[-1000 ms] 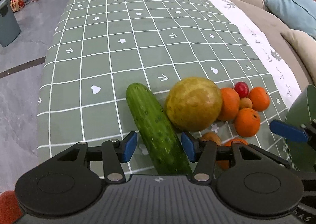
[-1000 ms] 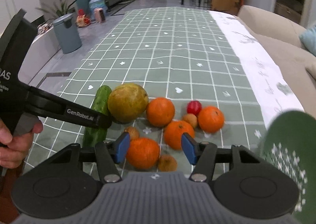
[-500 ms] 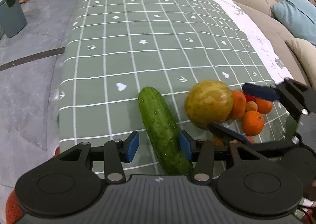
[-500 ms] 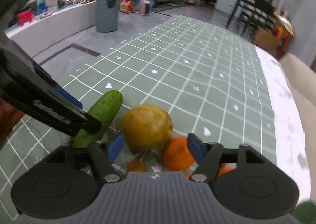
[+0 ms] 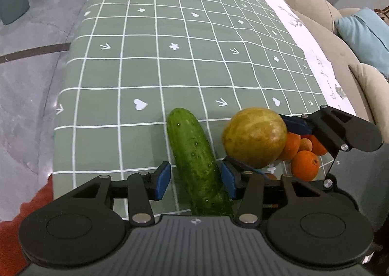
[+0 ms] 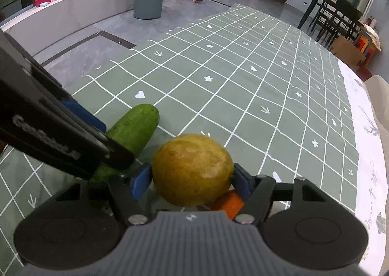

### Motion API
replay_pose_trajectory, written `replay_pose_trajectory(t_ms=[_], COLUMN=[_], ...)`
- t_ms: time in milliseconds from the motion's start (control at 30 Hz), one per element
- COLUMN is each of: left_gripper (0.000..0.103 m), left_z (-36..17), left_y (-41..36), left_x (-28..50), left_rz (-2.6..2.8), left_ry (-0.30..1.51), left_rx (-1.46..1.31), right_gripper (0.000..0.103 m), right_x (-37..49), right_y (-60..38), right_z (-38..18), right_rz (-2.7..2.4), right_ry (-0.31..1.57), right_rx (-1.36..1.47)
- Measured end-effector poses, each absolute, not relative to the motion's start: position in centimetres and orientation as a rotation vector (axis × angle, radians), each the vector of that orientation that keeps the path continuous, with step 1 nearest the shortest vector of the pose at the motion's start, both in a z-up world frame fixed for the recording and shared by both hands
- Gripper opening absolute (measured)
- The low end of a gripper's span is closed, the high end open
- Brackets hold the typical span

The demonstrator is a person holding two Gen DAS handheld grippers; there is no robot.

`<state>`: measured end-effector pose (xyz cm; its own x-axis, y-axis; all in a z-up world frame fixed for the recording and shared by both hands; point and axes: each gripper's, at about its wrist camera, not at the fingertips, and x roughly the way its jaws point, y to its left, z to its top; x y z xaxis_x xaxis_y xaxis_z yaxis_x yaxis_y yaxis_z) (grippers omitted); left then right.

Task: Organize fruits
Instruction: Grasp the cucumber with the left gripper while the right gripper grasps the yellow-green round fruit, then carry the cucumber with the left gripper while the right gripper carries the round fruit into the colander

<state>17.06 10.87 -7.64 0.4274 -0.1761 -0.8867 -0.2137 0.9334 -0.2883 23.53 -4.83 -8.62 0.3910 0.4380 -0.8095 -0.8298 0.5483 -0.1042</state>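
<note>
Reading "GenRobot.AI", left gripper [image 6: 92, 139] straddles cucumber [image 5: 197, 166]; right gripper [image 6: 192, 181] clamps pomelo [image 6: 192, 170].

Green cucumber [image 5: 197, 164] between blue-padded left gripper [image 5: 195, 179] fingers, yellow-green mottled fruit [image 6: 192, 170] just right, oranges [image 5: 304, 165] beyond; tablecloth [image 5: 170, 61] ahead sage green, white-gridded with hearts, stars, arrows.

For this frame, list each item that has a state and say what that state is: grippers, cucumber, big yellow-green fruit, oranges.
Left gripper: jaws open, straddling the cucumber, gap showing on its left side.
Right gripper: jaws closed on the yellow-green fruit.
Cucumber: lying flat on the tablecloth, not gripped.
Yellow-green fruit: pinched on both sides; lifted or resting, cannot tell.
Oranges: loose, clustered behind the fruit.
</note>
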Motion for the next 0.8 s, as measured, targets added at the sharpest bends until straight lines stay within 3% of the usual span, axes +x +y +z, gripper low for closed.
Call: replay_pose_trajectory(t_ms=[67,467,800], left_gripper=[0.046,0.045,0.041], left_z=[-7.6,-7.5,-4.3], left_y=[10.7,10.2,8.6], left_x=[17.2,18.4,14.9], left_rz=[0.016,0.049,0.033], left_ry=[1.143,1.201,1.099], left_rx=[-0.393,-0.398,-0.373], right_gripper=[0.066,0.066,0.066], right_x=[23.4,19.9,15.6], right_y=[-4.7,-7.0,-13.7], right_z=[-8.6,-5.1,-1.9], right_rz=[0.853,0.759,0.617], right_ry=[0.815,0.766,0.797], right_rx=[-0.561,-0.598,-0.436])
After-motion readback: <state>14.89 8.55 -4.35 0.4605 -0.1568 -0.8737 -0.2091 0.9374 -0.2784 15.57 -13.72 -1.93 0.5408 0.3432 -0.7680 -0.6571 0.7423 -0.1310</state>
